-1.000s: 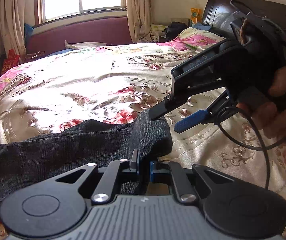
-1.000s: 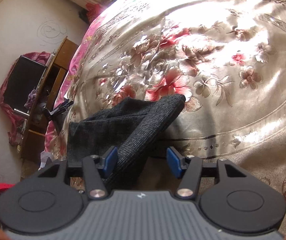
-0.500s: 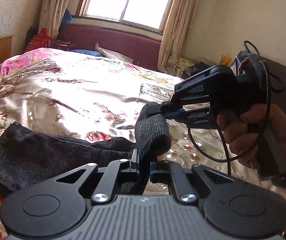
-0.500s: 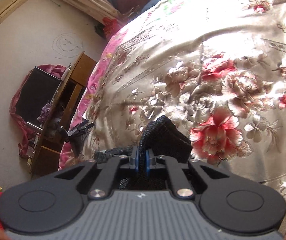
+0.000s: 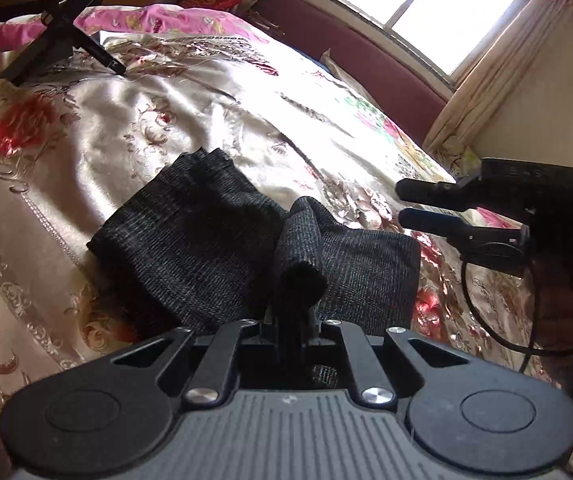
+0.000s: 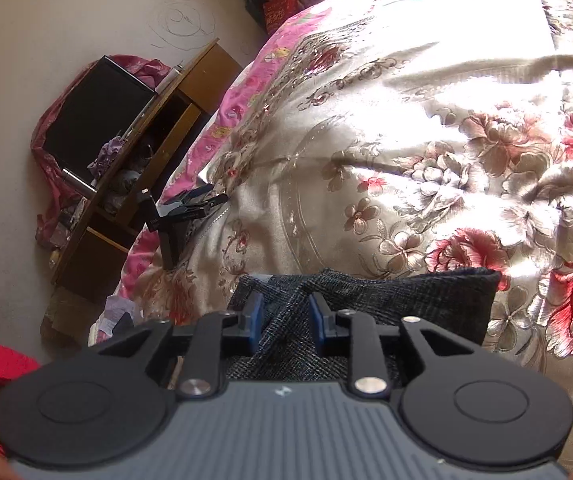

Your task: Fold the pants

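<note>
My left gripper (image 5: pixel 291 322) is clamped on a raised fold of the dark grey woven pants (image 5: pixel 190 248), which lie folded on the floral satin bedspread (image 5: pixel 158 120). My right gripper (image 6: pixel 282 320) is opening, its blue pads (image 6: pixel 255 320) clear of the cloth between them; both gripper bodies hide the pants' near edge.

my work lies on a bed (image 5: pixel 190 92) spread with a shiny cream cover of red and pink flowers, with a pink border along its far edge. the dark grey pants (image 5: pixel 190 240) lie folded on it, and a spare black gripper (image 6: pixel 184 210) rests near the bed's edge.
</note>
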{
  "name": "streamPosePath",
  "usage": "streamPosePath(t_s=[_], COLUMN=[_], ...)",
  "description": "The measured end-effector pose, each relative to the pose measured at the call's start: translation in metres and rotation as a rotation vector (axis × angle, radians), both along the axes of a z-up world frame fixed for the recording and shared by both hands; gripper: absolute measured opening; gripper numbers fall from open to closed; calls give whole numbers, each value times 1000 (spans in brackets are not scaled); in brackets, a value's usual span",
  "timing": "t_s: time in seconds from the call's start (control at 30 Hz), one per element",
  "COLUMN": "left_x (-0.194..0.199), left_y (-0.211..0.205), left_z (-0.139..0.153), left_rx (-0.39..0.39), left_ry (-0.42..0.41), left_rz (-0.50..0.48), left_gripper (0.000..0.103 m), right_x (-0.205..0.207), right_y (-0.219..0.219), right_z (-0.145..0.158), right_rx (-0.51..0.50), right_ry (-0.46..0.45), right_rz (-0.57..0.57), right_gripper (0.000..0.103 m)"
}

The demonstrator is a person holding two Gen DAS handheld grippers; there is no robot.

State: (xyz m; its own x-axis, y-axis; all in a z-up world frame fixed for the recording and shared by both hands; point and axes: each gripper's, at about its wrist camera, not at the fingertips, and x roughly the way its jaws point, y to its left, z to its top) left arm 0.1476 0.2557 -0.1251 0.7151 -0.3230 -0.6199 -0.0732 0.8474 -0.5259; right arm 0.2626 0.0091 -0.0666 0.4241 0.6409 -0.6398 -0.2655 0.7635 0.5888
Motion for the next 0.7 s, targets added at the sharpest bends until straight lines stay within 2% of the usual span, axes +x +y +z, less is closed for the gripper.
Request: streamPosePath(t_s=[0.13,0.2,0.3,0.43,0.53,0.63,0.7], left_x=[6,4,7,39,66,83,87], left_y=[21,29,42,44,34,22,14], left_z=[-20,-14,1,11,2,-9,-13], left_rx=[-63,-57,-32,17,63,58,48], left_ry=[53,30,-19,-10,48,91,95], left_rz=[-57,-87,-84,-137,-195,-241,-252], left_gripper=[35,40,50,51,51,51,46], right_x=[-24,-35,-50,-56,-56,-58,-59], right_y=[-6,-9,-12,-10,-8,-10,-12], right_z=[-9,-19,-35,-54,-60,-60,-58], right_rx=[-112,-153,-204,-226,-225,-223,-221], right_ry=[-9,-2,-18,-20,-23,-28,-28], right_rz=[65,89,115,105,94,94,98], right_gripper=[31,31,31,31,31,31,31])
